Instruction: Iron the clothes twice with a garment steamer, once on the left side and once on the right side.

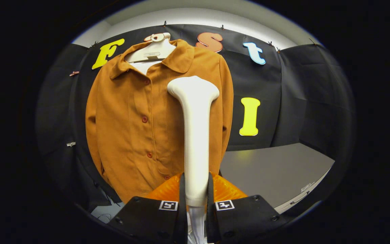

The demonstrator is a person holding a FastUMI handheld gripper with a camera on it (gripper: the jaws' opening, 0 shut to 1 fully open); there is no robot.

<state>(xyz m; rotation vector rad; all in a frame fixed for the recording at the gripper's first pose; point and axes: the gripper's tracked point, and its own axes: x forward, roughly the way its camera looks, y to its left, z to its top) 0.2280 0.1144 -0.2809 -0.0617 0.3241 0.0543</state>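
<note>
- While the garment steamer (pixel 195 135) stands upright in its grip, the gripper (pixel 195 200) has both fingers (pixel 182 196) pinching the lower handle from either side, a hold that appears meant to keep the head level and facing forward.
- Steamer's broad head sits at about 12 o'clock from the fingers, in front of the jacket's (pixel 130 128) right-hand panel as seen here, just below the collar (pixel 178 57); that high placement suggests the start of a downward pass on that side.
- Rust-brown jacket hangs on a pale hanger (pixel 151 51) against the booth's black cloth wall (pixel 293 95), buttoned shut and spread flat, a position that leaves both front panels open to the steamer.
- Button placket (pixel 146 118) runs at about 11 o'clock from the fingers, dividing the two sides the task calls for.
- Grey worktop (pixel 276 169) lies at about 2 o'clock, beyond the fingers and beside the jacket's hem.
- Whether the head touches the fabric or hovers just off it cannot be told, since only its back faces the camera.
- No steam can be made out.
- Handle hides a strip of the jacket behind it.
- Ribbed orange part (pixel 163 191) shows behind the fingers; what it belongs to is unclear.
- Jacket's hem is cut off by the fingers, and the steamer's hose end below them is hard to make out.
</note>
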